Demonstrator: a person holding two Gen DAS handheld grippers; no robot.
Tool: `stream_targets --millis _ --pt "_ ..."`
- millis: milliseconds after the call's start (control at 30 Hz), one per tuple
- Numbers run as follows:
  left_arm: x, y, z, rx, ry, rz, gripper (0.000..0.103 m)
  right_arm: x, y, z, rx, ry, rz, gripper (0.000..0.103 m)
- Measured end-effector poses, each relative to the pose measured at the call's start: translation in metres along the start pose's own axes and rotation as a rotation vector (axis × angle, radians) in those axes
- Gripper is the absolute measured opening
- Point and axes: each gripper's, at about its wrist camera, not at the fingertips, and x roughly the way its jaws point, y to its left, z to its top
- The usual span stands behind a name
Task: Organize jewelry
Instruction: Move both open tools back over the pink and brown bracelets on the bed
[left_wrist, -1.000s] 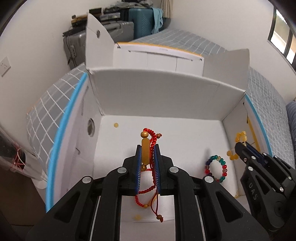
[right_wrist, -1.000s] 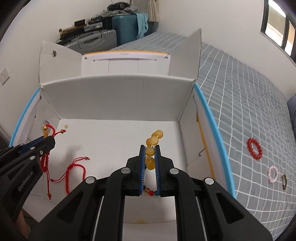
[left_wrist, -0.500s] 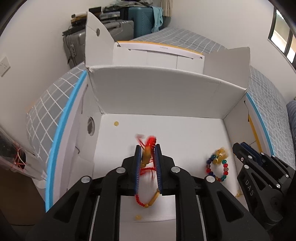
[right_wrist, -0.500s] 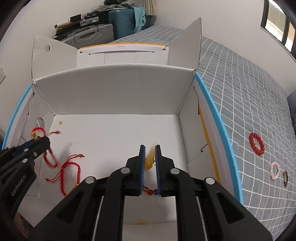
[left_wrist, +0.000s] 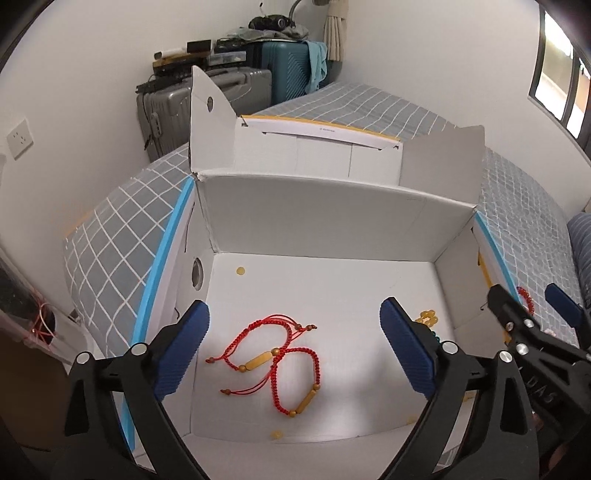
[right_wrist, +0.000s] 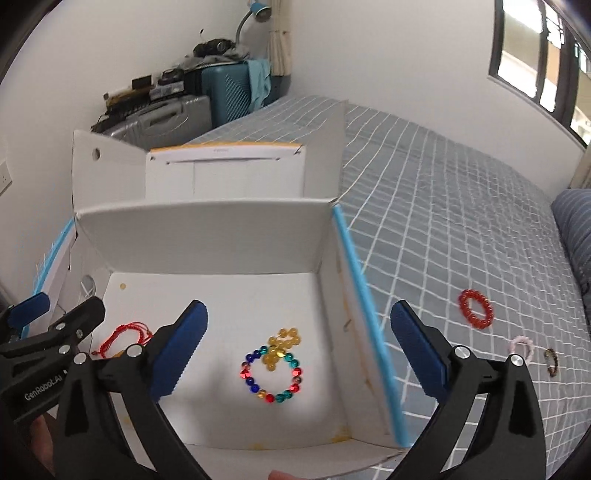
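Jewelry: 4 pieces are sitting on the floor of the white cardboard box (left_wrist: 332, 218), and 3 more are lying out on the bed.
Red cord bracelets: 2 of them, the upper cord bracelet (left_wrist: 264, 341) and the lower cord bracelet (left_wrist: 295, 380), are lying on the left part of the box floor, overlapping where their cords cross. Each one is carrying a long tan bead.
Multicolor bead bracelet (right_wrist: 271, 374): it's lying in a ring on the right part of the box floor.
Yellow bead bracelet (right_wrist: 280, 347): it's bunched up, resting on the top edge of the multicolor ring and touching it.
Left gripper (left_wrist: 293, 350): its jaws are spread wide with nothing between them, hovering over the 2 red cord bracelets, blue pads facing each other.
Right gripper (right_wrist: 297, 354): also gaping wide and gripping nothing, hanging over the bead pile.
Bed (right_wrist: 461, 229): a grey grid sheet is covering it, and the box is sitting on it.
Outside the box: a red bead bracelet (right_wrist: 476, 308), a pale pink bracelet (right_wrist: 521, 347) and a dark bracelet (right_wrist: 551, 361) are lying on the sheet to the right, well apart from the box.
Background: suitcases (left_wrist: 207, 96) are standing against the far wall.
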Motion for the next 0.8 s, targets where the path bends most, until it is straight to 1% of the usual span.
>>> stream_targets --millis 100,267,433,633,800 --pt "-0.003 -0.005 0.000 0.004 -0.008 -0.003 0.097 -0.005 -0.010 0.001 0.003 -0.001 -0.013 0.095" --pt "-0.007 -0.016 -0.001 0.023 -0.013 -0.011 0.097 -0.012 -0.026 -0.004 -0.005 -0.023 -0.042 0.095" --pt "-0.009 -0.033 -0.002 0.032 -0.017 -0.027 0.097 -0.014 -0.049 -0.011 -0.003 -0.022 -0.069 0.095" --pt "-0.013 -0.080 -0.007 0.103 -0.026 -0.055 0.097 -0.022 -0.091 -0.020 0.030 -0.032 -0.099 0.095" --pt "-0.015 -0.129 -0.015 0.154 -0.006 -0.121 0.097 -0.028 -0.142 -0.030 0.083 -0.034 -0.128 0.095"
